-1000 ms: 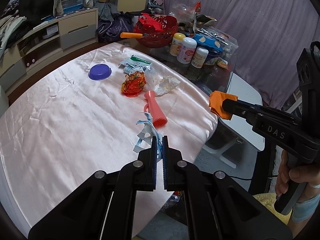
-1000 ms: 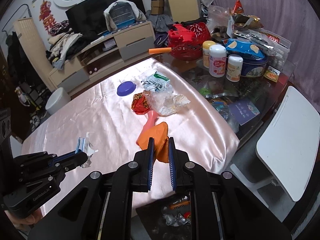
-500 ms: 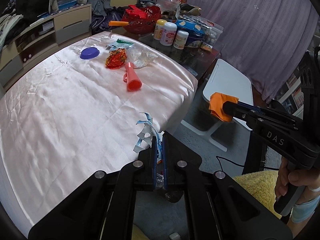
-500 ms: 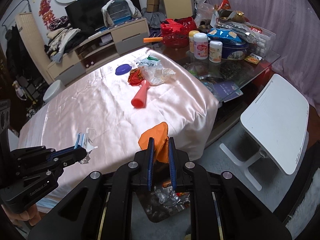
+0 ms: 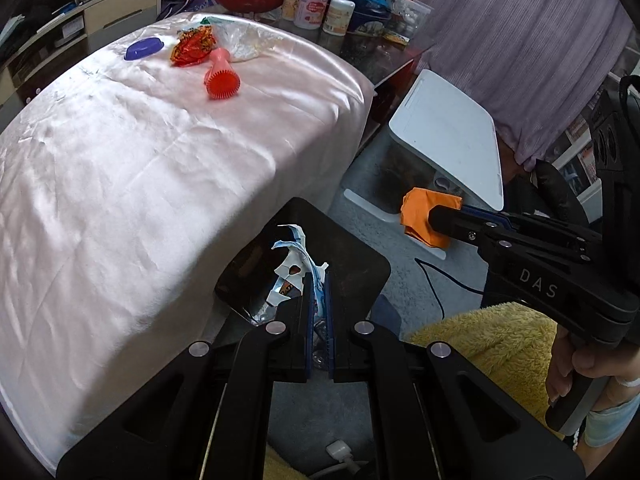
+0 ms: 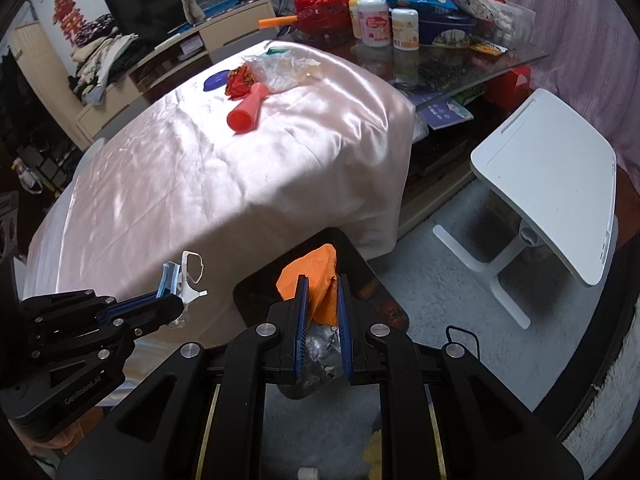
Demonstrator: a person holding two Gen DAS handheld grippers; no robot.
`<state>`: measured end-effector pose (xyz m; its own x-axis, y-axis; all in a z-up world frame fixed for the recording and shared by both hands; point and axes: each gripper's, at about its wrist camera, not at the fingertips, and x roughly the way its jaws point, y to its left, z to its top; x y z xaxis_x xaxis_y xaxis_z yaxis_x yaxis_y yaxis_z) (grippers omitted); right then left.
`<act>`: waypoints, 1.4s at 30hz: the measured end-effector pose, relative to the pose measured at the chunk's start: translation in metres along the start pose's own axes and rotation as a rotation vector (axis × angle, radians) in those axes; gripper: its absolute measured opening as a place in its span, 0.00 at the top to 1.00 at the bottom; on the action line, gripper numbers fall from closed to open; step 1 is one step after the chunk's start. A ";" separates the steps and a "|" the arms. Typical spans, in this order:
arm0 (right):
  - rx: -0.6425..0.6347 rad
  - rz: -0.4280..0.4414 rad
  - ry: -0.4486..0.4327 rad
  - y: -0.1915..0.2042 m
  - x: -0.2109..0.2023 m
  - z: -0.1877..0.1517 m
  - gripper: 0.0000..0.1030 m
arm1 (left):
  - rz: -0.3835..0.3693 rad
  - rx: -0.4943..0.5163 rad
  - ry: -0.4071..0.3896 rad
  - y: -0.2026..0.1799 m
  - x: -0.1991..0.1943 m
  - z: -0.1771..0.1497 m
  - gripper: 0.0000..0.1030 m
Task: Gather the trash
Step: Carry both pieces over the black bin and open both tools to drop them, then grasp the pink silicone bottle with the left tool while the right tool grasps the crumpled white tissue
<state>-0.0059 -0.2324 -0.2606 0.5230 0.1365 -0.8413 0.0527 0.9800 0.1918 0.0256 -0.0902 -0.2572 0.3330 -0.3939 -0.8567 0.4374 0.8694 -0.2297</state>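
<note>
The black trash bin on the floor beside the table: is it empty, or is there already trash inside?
Not empty. The black trash bin is open on top, and crumpled silvery wrappers lie inside, seen between the right gripper's fingers.

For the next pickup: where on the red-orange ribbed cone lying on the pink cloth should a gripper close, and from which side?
Probably grip the red-orange cone around its narrower pale end, near the clear plastic bag, coming from above with the jaws across its length. It lies on its side on the pink cloth, its wide ribbed mouth facing the table's near edge; the mouth looks too broad, and the red wrapper crowds one flank.
</note>
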 end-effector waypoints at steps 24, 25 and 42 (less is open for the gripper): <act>0.048 0.042 0.138 -0.010 0.058 0.006 0.71 | 0.001 -0.035 0.149 0.014 0.065 -0.001 0.68; 0.048 0.041 0.135 -0.010 0.057 0.007 0.70 | 0.004 -0.038 0.145 0.016 0.063 0.000 0.67; 0.100 -0.009 0.015 -0.019 0.018 0.033 0.10 | 0.161 -0.048 -0.029 0.057 -0.023 0.014 0.11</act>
<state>0.0302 -0.2529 -0.2627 0.5090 0.1305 -0.8508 0.1427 0.9620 0.2329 0.0542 -0.0359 -0.2443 0.4200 -0.2564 -0.8706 0.3360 0.9350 -0.1132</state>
